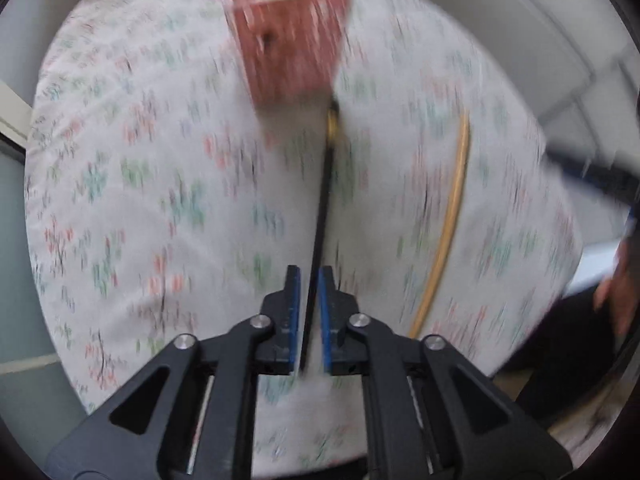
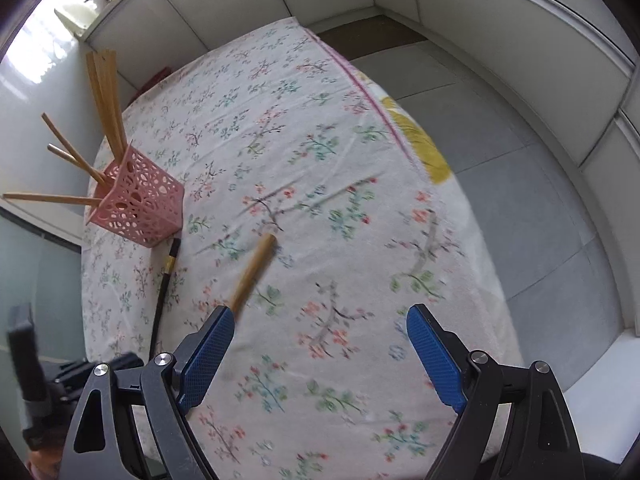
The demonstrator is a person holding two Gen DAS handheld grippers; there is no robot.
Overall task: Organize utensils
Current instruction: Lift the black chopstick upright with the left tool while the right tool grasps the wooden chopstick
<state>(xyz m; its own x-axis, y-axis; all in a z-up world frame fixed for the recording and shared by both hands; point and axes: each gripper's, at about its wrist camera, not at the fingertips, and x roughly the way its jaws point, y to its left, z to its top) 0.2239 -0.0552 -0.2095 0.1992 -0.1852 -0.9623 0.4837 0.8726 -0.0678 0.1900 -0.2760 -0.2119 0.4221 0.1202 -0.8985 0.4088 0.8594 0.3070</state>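
No text, label, brand, number or sign can be read in either view.

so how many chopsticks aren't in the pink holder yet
2: a black chopstick between the left gripper pads, and a wooden chopstick lying on the tablecloth.

A floral-print cloth point(image 2: 320, 168) is covering the table, with a yellow patch point(image 2: 428, 148) showing at its far edge; grey floor tiles point(image 2: 532, 216) and pale cabinet panels point(image 2: 500, 32) are surrounding it.
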